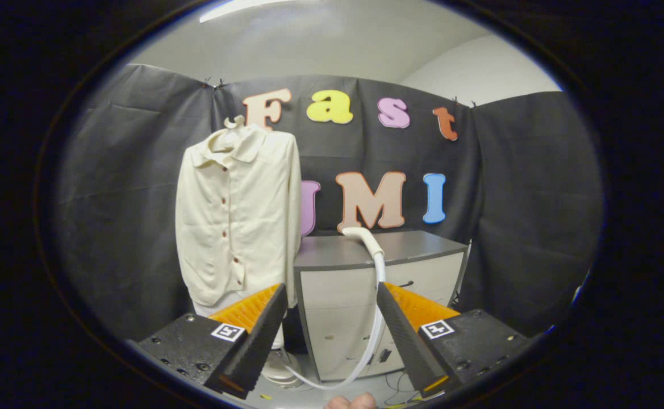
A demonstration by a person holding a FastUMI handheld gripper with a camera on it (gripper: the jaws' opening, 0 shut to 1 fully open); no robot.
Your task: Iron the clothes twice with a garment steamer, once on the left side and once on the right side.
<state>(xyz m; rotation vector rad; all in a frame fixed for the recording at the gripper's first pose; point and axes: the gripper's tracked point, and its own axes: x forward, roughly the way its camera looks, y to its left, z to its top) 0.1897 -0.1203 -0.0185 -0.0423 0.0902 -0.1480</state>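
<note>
My tongs point(329, 295) hang spread and empty; reaching the steamer head point(360, 236) at 12 o'clock, I risk snagging its hose point(378, 318).

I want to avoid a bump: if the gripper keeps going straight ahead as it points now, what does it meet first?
Probably the grey cabinet front, seen between the open gripper fingers; depth is unclear.
</note>
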